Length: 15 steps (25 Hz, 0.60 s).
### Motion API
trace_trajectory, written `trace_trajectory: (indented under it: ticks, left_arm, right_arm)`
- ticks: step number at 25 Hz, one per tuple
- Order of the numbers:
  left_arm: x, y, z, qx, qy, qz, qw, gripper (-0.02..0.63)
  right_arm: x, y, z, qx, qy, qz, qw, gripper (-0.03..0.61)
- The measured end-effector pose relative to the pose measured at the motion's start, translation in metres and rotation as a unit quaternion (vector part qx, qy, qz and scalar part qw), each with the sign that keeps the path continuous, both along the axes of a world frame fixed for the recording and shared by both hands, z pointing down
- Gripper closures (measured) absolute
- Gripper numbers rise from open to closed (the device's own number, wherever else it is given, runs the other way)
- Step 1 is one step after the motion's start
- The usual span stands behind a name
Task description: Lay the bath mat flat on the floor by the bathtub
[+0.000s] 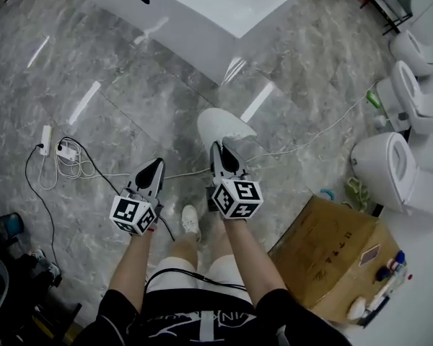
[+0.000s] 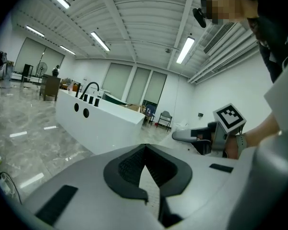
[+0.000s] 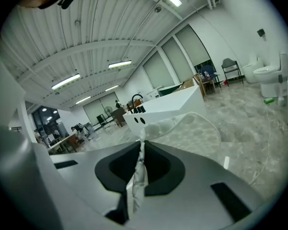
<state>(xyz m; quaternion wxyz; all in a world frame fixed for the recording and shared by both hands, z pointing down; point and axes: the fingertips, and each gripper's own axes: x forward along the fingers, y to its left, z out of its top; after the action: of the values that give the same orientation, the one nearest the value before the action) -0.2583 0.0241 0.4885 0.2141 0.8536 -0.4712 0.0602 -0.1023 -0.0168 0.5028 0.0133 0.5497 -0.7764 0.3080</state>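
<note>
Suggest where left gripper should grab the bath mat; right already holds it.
Pinch the bath mat on its near rim, left of where the right gripper clamps it, coming from the side of the left gripper. It juts forward from the right jaws, so that rim is free and closest; two holds on one edge should help spread it.

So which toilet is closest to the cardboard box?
The lowest toilet in the head view, just above the cardboard box; the other two stand farther up the right edge.
</note>
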Motion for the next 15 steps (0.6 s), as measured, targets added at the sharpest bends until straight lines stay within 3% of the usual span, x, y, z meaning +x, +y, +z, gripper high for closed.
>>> trace_trajectory:
  ticks: [4,8,11,15]
  left_arm:
    - [-0.003,-0.02,0.029,-0.003,-0.021,-0.007,0.9997,0.6]
    - [0.003,-0.06,0.055,-0.01,-0.03,-0.017,0.9994,0.6]
    - [0.022,-0.098,0.069,-0.013,-0.028,-0.02,0.9993,0.6]
    - [0.057,-0.14,0.1,-0.006,-0.011,-0.02,0.9997,0.6]
  right_arm:
    - [-0.03,-0.051,0.03,0.003,-0.057,0.008,0.998,0.545]
    - [-0.023,-0.105,0.067,-0.006,-0.086,0.052,0.995,0.545]
    - [0.007,-0.143,0.122,-0.021,-0.047,0.06,0.997,0.545]
    - [0.066,-0.179,0.229,-0.056,0.063,0.032,0.996,0.545]
